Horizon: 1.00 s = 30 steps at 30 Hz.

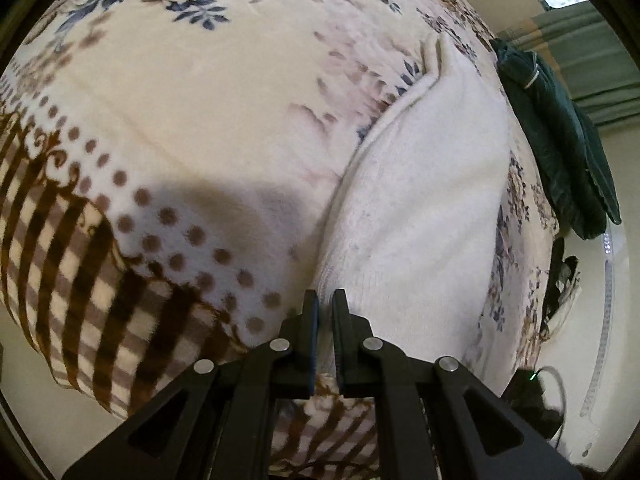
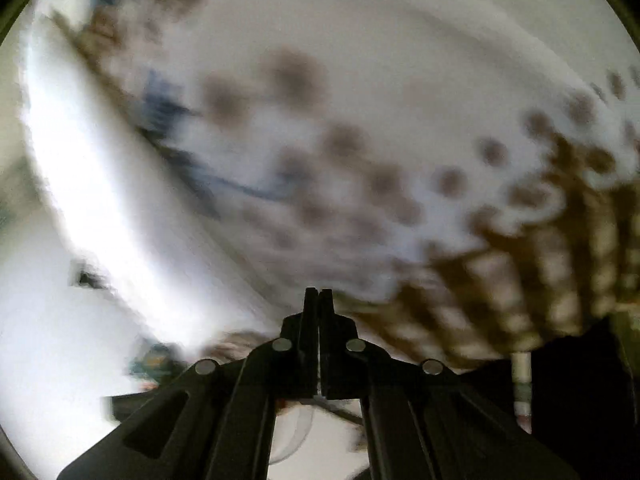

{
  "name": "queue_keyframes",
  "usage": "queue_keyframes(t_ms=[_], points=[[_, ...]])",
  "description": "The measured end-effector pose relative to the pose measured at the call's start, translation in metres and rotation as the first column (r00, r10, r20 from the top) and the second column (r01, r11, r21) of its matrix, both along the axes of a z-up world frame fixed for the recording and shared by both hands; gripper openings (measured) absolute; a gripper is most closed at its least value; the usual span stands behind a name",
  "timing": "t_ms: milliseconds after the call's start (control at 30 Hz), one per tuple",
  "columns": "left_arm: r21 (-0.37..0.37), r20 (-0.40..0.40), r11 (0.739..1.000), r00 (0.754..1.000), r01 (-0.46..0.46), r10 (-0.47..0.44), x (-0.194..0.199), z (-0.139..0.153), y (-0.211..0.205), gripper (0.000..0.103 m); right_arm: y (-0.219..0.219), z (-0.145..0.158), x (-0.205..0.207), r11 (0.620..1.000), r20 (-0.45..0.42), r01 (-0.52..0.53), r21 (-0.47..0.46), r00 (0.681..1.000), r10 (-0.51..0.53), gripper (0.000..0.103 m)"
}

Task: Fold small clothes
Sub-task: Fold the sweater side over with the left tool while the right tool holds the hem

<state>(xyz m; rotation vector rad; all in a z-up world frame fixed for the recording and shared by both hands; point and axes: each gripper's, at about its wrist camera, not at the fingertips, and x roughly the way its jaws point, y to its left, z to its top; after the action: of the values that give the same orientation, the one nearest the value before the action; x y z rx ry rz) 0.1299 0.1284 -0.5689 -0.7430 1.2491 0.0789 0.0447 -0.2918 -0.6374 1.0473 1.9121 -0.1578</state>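
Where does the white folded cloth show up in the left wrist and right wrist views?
Left wrist: the white folded cloth lies right of centre on the patterned blanket, running from just ahead of the left tongs up toward the top right.
Right wrist: badly blurred; a bright white band at the left may be it, but I cannot tell.
Shared landmark: the blanket's brown dots and check border.
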Motion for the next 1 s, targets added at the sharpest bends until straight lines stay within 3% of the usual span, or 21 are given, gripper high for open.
queue_keyframes(t_ms=[100, 200, 233, 300, 333, 367, 500, 533, 567, 667, 800, 933, 967, 1000], points=[[-0.01, 0.006, 0.999, 0.999, -0.047, 0.047, -0.003, -0.001, 0.009, 0.005, 0.005, -0.014, -0.021, 0.999, 0.01, -0.03, 0.028, 0.999, 0.03, 0.0], [0.005, 0.01, 0.999, 0.999, -0.042, 0.042, -0.003, 0.001, 0.013, 0.005, -0.009, -0.013, -0.016, 0.985, 0.069, 0.094, 0.145, 0.992, -0.105, 0.0], [0.005, 0.01, 0.999, 0.999, -0.037, 0.037, -0.002, 0.001, 0.012, 0.005, -0.015, -0.01, -0.014, 0.975, 0.078, 0.142, 0.173, 0.984, -0.158, 0.005], [0.004, 0.008, 1.0, 1.0, -0.022, 0.022, 0.001, 0.001, 0.011, 0.005, -0.022, -0.007, -0.005, 0.955, 0.097, 0.206, 0.213, 0.968, -0.231, 0.032], [0.001, 0.009, 1.0, 1.0, -0.013, 0.013, 0.002, 0.001, 0.01, 0.005, -0.022, -0.006, 0.001, 0.944, 0.11, 0.23, 0.238, 0.959, -0.261, 0.05], [-0.003, 0.01, 1.0, 1.0, -0.005, 0.005, 0.004, 0.001, 0.009, 0.005, -0.02, -0.006, 0.006, 0.934, 0.122, 0.242, 0.262, 0.952, -0.281, 0.055], [-0.029, 0.018, 1.0, 1.0, 0.011, -0.01, 0.004, -0.004, 0.013, 0.005, 0.013, -0.012, 0.027, 0.93, 0.16, 0.176, 0.323, 0.958, -0.237, 0.052], [-0.036, 0.01, 0.999, 1.0, 0.01, -0.009, 0.004, -0.007, 0.014, 0.005, 0.024, -0.011, 0.028, 0.955, 0.176, 0.123, 0.271, 0.969, -0.175, 0.013], [-0.043, 0.001, 0.999, 1.0, 0.01, -0.01, 0.005, -0.009, 0.015, 0.005, 0.035, -0.009, 0.025, 0.968, 0.181, 0.095, 0.232, 0.974, -0.138, 0.008], [-0.05, -0.017, 0.999, 1.0, 0.013, -0.014, 0.007, -0.013, 0.02, 0.005, 0.041, 0.01, 0.011, 0.995, 0.187, 0.033, 0.097, 0.981, -0.051, 0.005], [-0.062, -0.07, 0.997, 0.996, 0.054, -0.058, 0.014, -0.029, 0.021, 0.005, 0.048, 0.012, -0.011, 1.0, 0.118, -0.008, -0.007, 0.993, 0.009, 0.002], [-0.111, -0.119, 0.99, 0.988, 0.086, -0.099, 0.024, -0.022, 0.025, 0.01, 0.062, 0.014, 0.001, 0.989, 0.078, -0.144, -0.035, 0.986, 0.147, 0.002], [-0.113, -0.121, 0.988, 0.986, 0.103, -0.116, 0.028, -0.01, 0.025, 0.019, 0.064, 0.016, 0.008, 0.987, 0.063, -0.159, -0.028, 0.985, 0.161, 0.006], [-0.088, -0.122, 0.989, 0.984, 0.123, -0.133, 0.031, 0.002, 0.026, 0.037, 0.066, 0.021, 0.012, 0.985, 0.054, -0.172, -0.006, 0.984, 0.172, 0.009]])
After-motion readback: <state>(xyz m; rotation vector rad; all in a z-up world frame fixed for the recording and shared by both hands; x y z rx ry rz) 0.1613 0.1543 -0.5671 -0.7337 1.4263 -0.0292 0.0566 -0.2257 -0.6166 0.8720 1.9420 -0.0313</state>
